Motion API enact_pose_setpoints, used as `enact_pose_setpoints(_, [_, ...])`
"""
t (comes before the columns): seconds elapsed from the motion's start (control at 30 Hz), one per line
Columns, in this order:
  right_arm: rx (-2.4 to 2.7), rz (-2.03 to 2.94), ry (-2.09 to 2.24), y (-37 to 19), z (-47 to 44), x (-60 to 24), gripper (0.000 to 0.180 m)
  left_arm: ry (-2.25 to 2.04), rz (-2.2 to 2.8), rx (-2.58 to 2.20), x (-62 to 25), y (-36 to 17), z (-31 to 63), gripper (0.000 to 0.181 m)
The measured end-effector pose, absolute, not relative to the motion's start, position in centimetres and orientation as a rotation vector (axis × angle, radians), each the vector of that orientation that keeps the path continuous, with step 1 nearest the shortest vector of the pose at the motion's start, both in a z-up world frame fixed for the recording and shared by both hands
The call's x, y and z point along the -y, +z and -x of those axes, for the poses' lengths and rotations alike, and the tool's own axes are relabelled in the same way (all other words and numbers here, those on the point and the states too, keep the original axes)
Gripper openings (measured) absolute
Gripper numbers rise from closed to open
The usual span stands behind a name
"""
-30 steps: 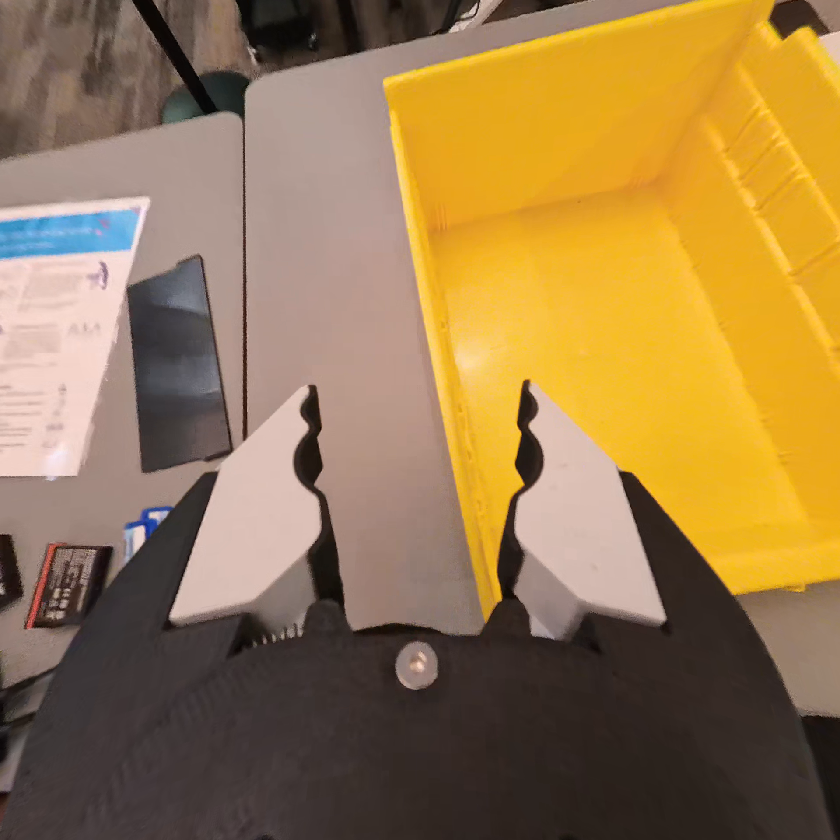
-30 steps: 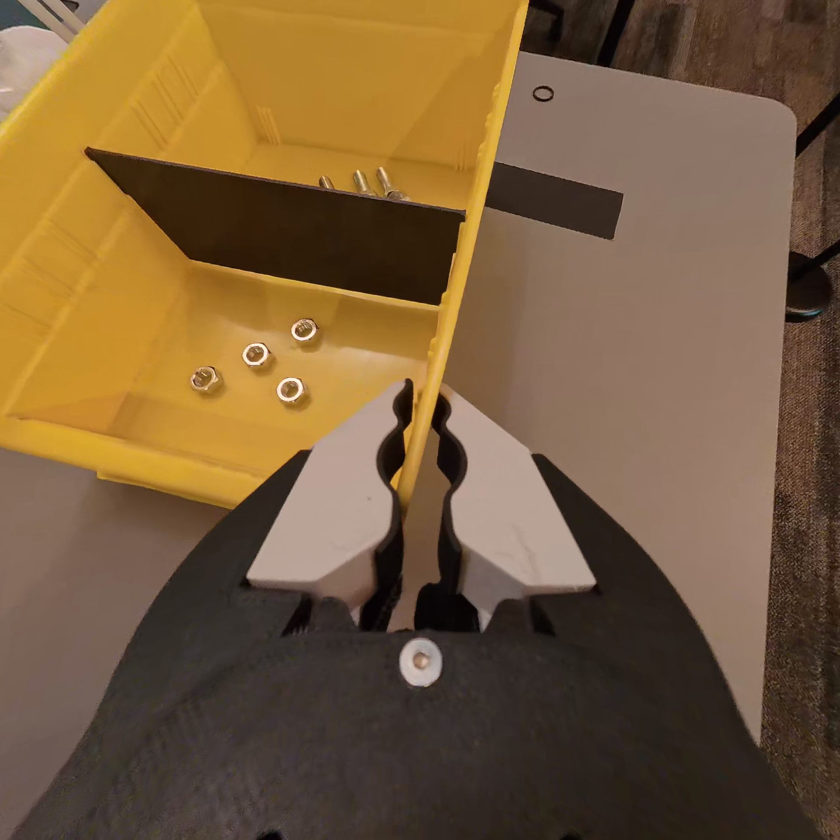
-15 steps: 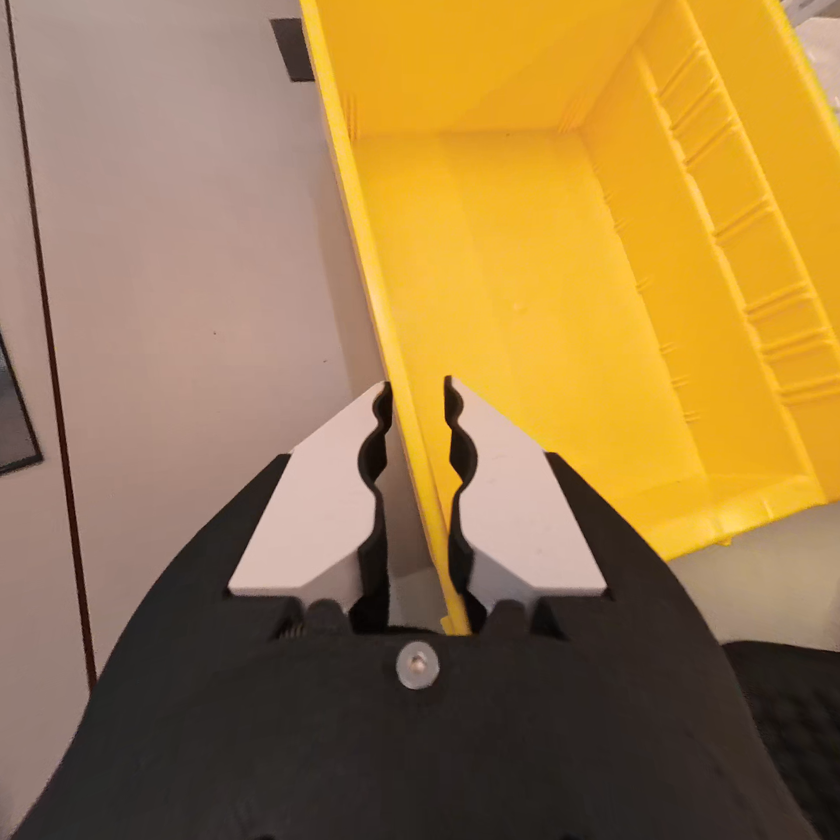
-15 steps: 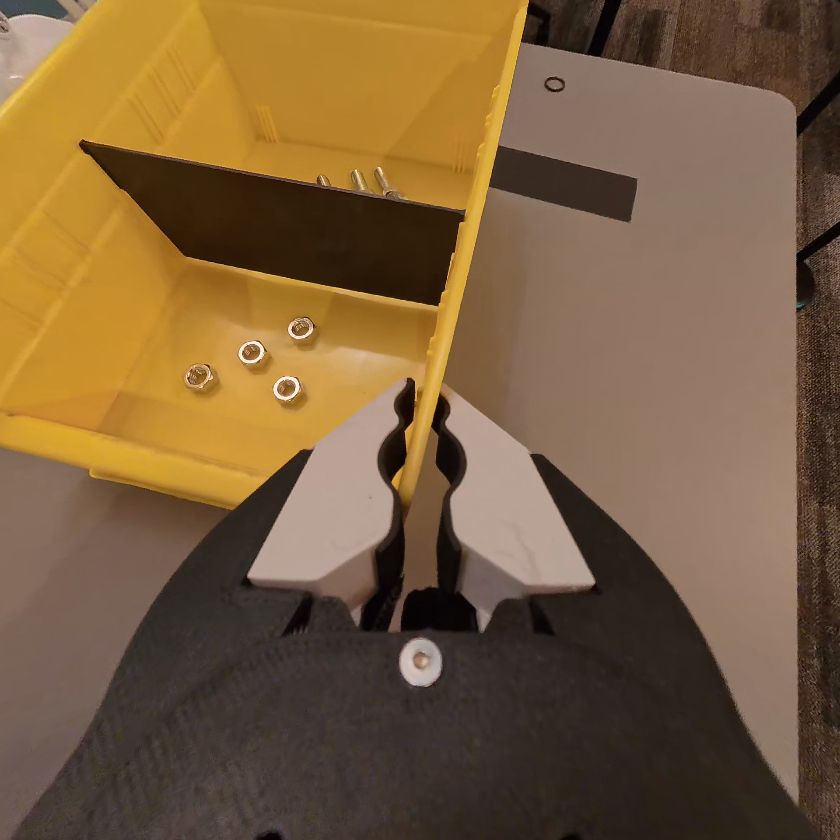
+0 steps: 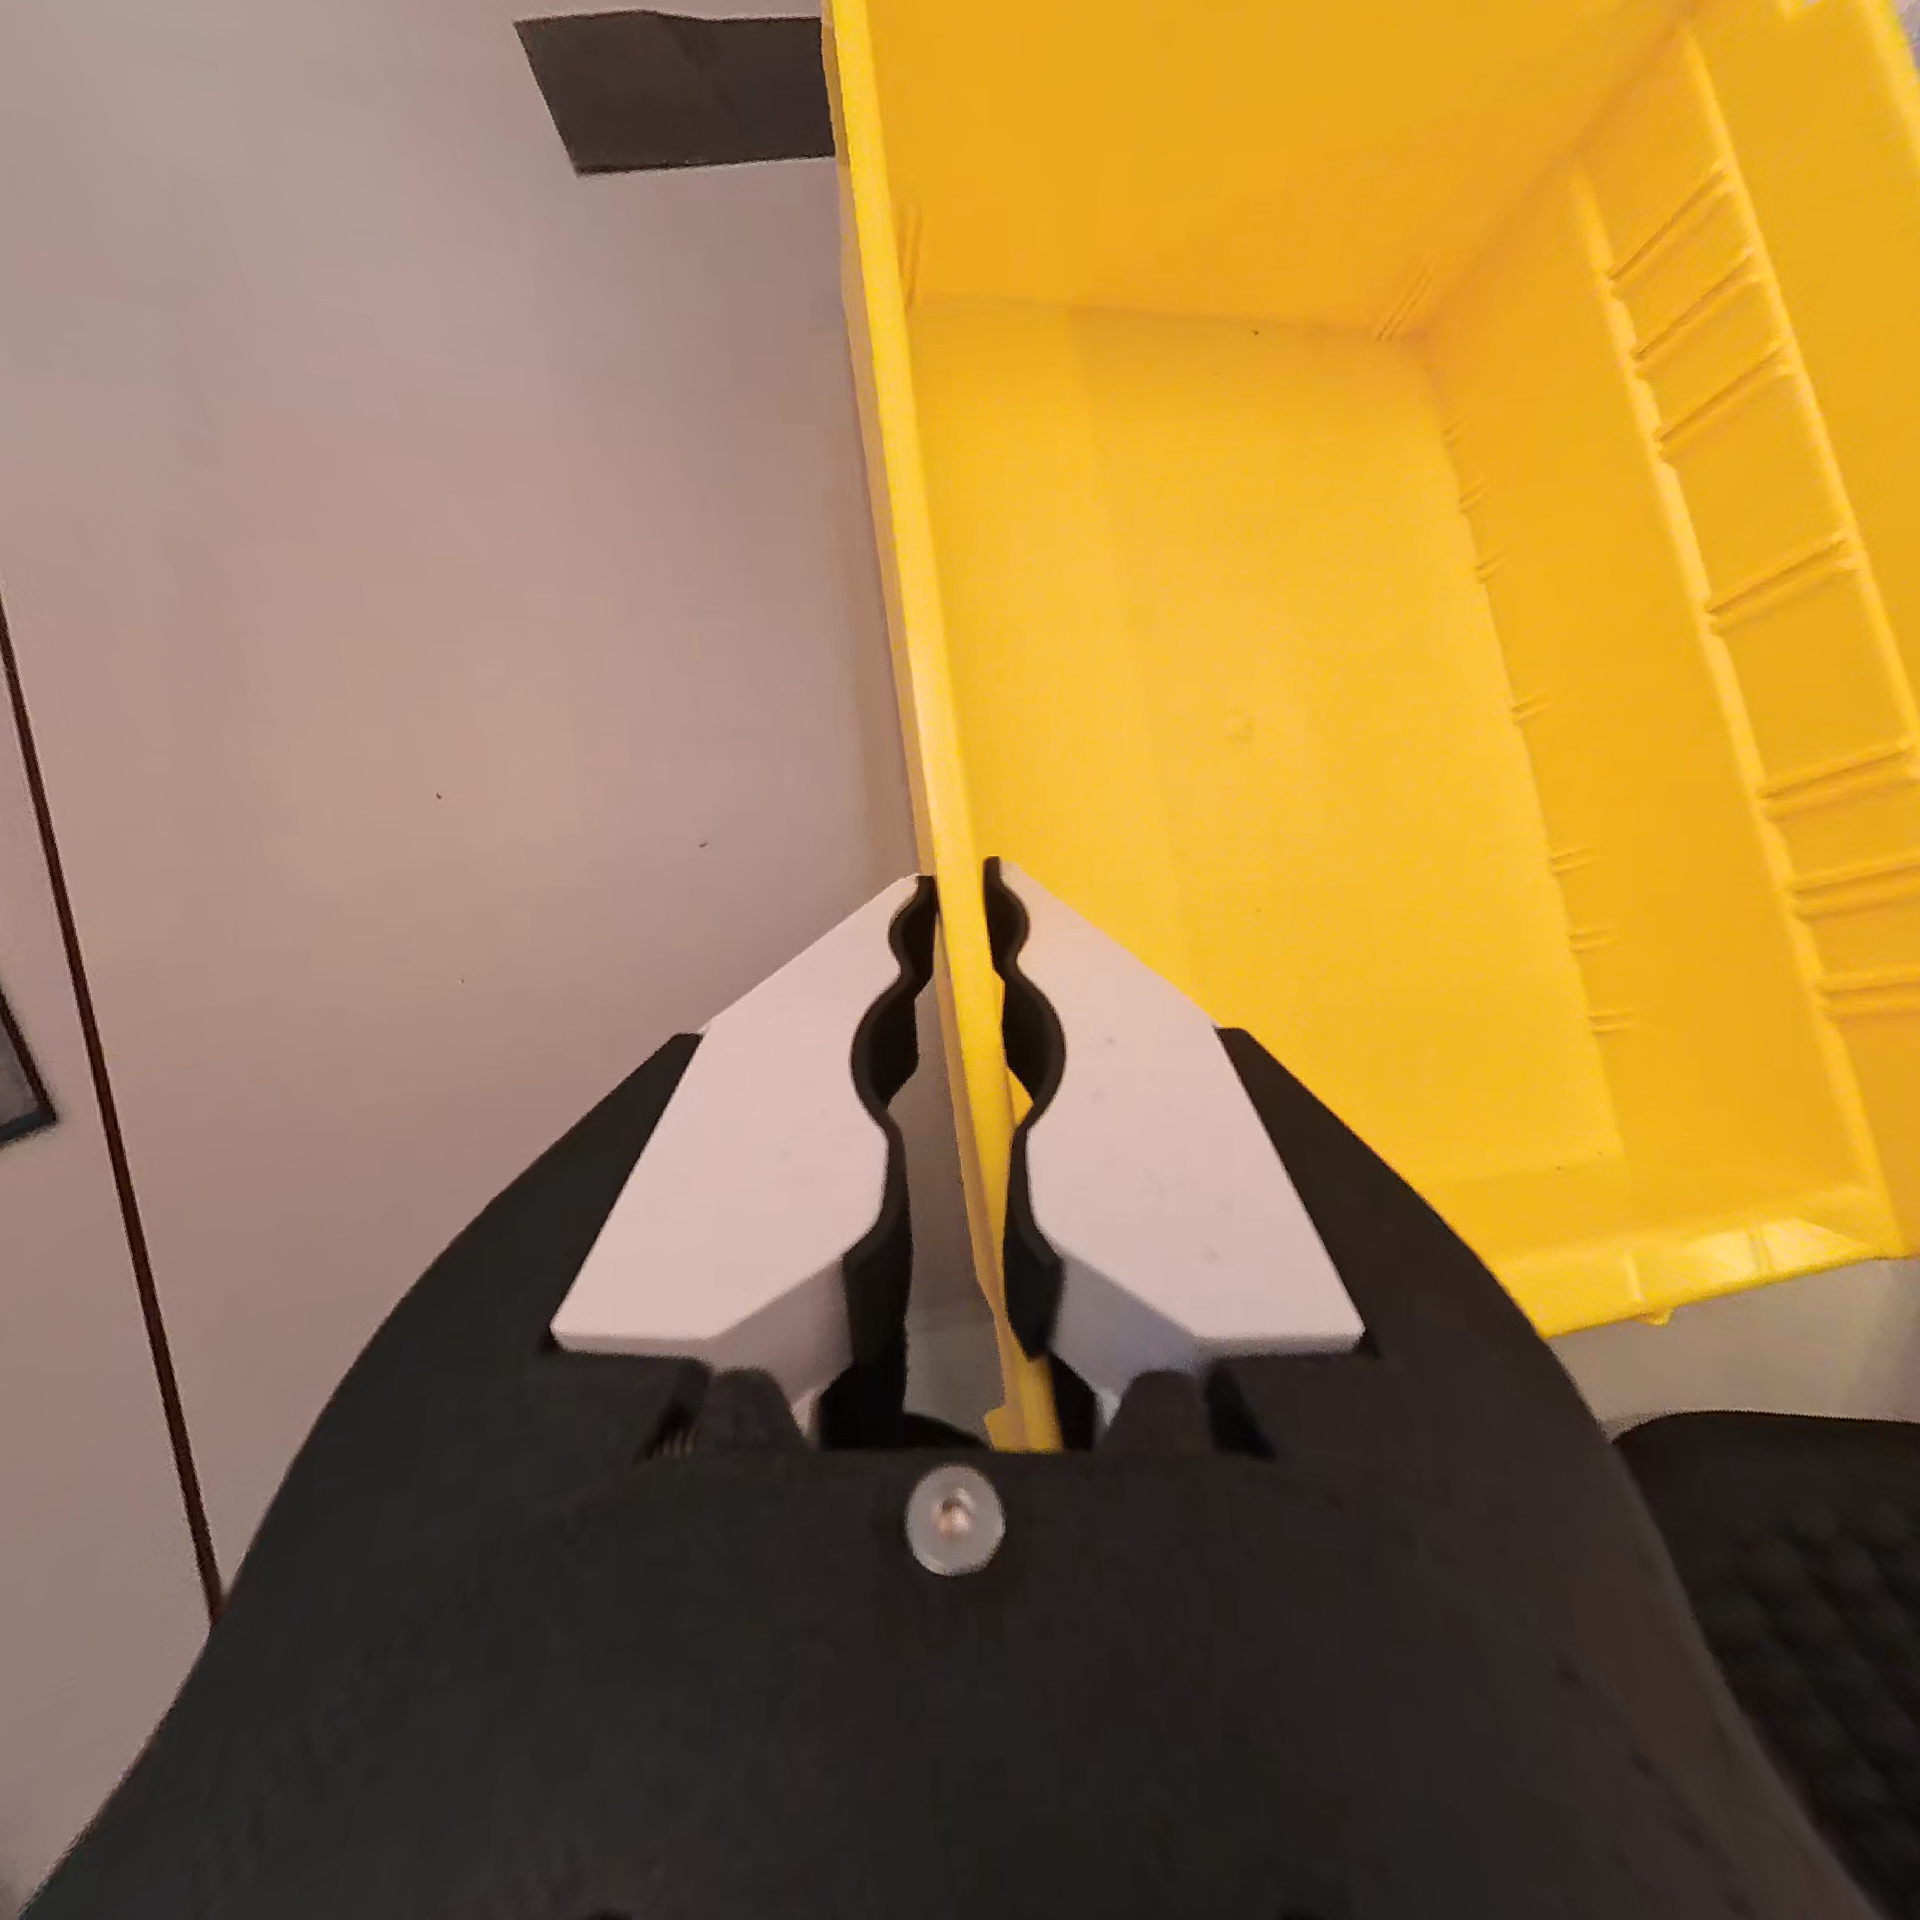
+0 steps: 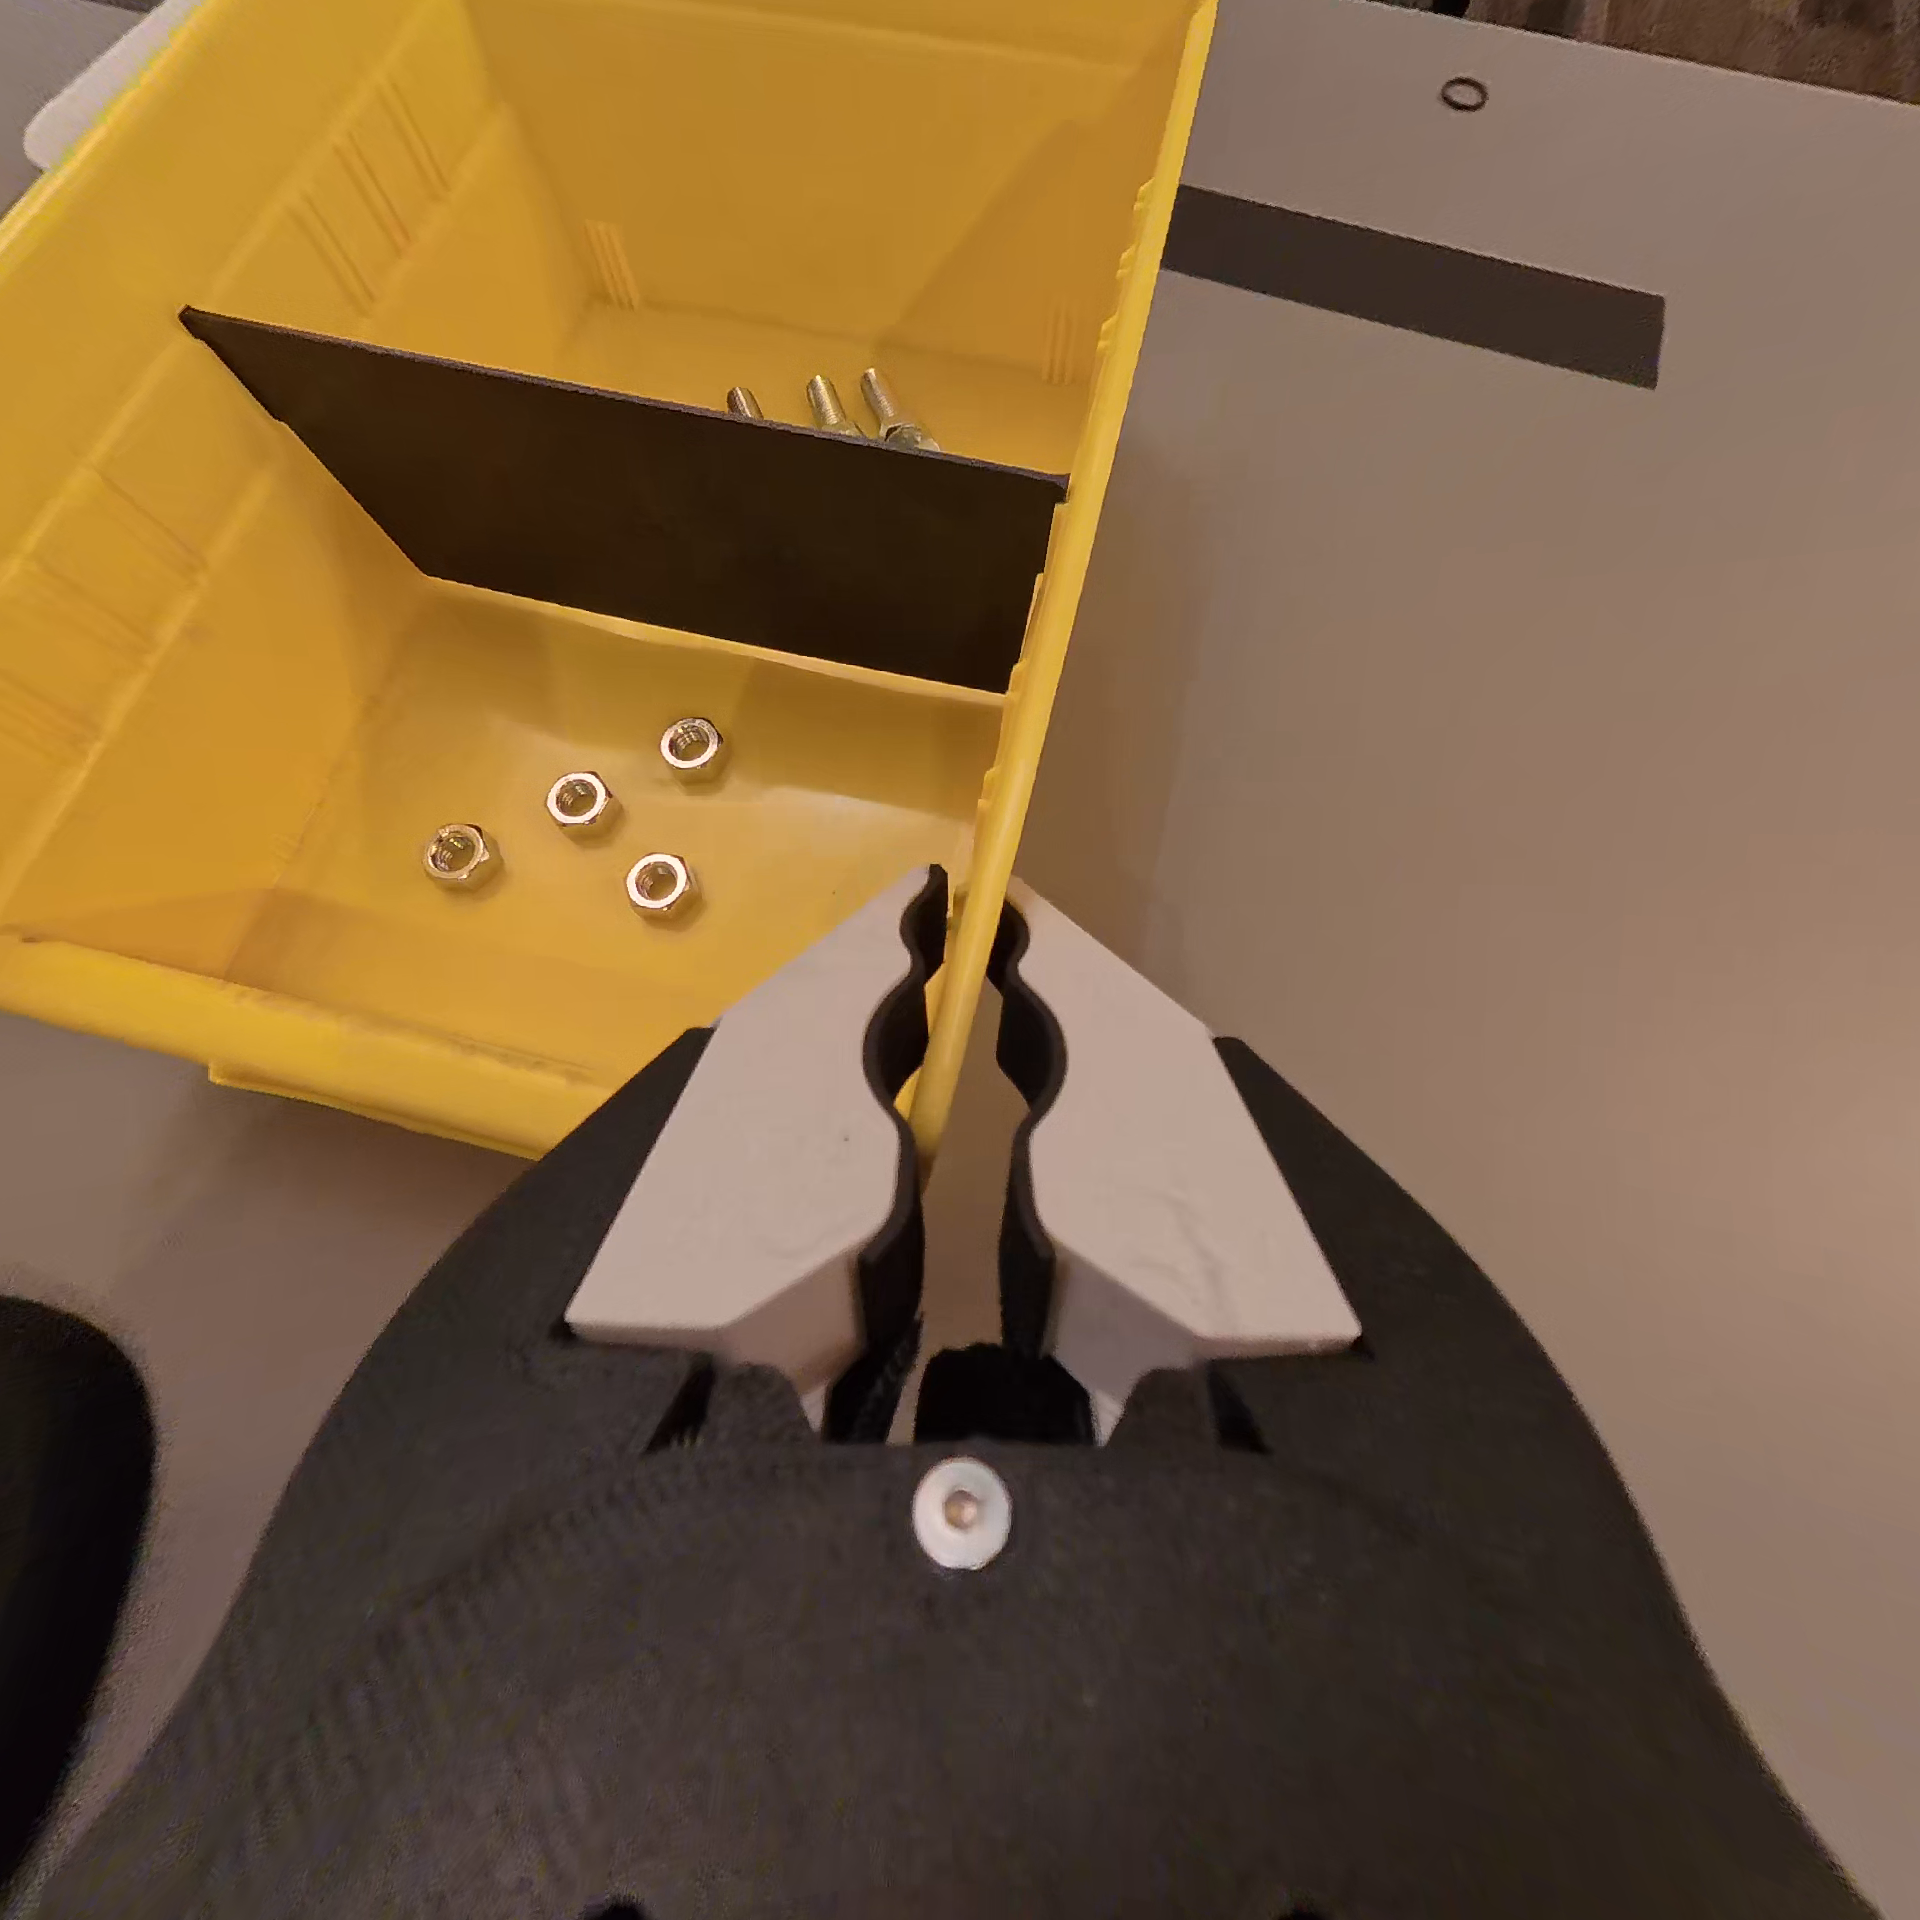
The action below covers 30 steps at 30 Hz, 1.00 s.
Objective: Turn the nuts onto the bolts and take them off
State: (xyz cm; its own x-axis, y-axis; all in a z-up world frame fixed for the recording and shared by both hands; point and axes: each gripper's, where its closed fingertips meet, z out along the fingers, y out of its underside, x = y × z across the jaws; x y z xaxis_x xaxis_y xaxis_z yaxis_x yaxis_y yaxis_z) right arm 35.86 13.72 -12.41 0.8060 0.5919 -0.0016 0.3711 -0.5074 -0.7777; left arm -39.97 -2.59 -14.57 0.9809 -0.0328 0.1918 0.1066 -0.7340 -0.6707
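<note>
The yellow bin (image 6: 312, 343) looks like smooth, slightly glossy moulded plastic with ribbed walls. Its black divider (image 6: 644, 520) is flat and matt. The four nuts (image 6: 613, 821) and the bolts (image 6: 831, 410), at twelve o'clock beyond the divider, are shiny metal. The grey table (image 6: 1455, 727) is smooth and matt, with matt black tape (image 6: 1455, 301).

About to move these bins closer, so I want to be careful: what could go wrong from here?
1. Each tongs pinches only a thin yellow side wall: the left tongs on the empty bin, the right tongs on the divided bin. Either wall could slip out.
2. If the divided bin tips, the four loose nuts may slide or spill.
3. The bolts behind the black divider could roll.
</note>
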Motion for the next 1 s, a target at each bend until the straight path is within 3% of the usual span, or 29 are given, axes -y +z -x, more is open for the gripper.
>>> enact_pose_setpoints(0.43, [0.817,2.11,0.431,-12.4,-26.6,-7.0,0.021,-0.196,2.329,0.021,2.7,-14.0,40.3,0.004])
enact_pose_setpoints(0.57, [0.899,2.037,0.566,-10.6,-23.5,-5.1,0.054,-0.188,2.307,0.008,2.8,-13.5,40.2,0.004])
enact_pose_setpoints(0.7, [0.791,1.946,0.696,-6.7,-23.1,-6.9,0.078,-0.183,2.271,-0.001,2.7,-12.6,40.3,0.004])
enact_pose_setpoints(0.8, [0.819,2.016,0.711,-7.7,-22.4,-8.8,0.092,-0.171,2.247,-0.013,2.7,-11.7,40.1,0.004])
enact_pose_setpoints(1.0, [0.827,2.056,0.821,-10.0,-18.9,-10.7,0.088,-0.158,2.167,-0.014,3.0,-9.1,40.2,0.004])
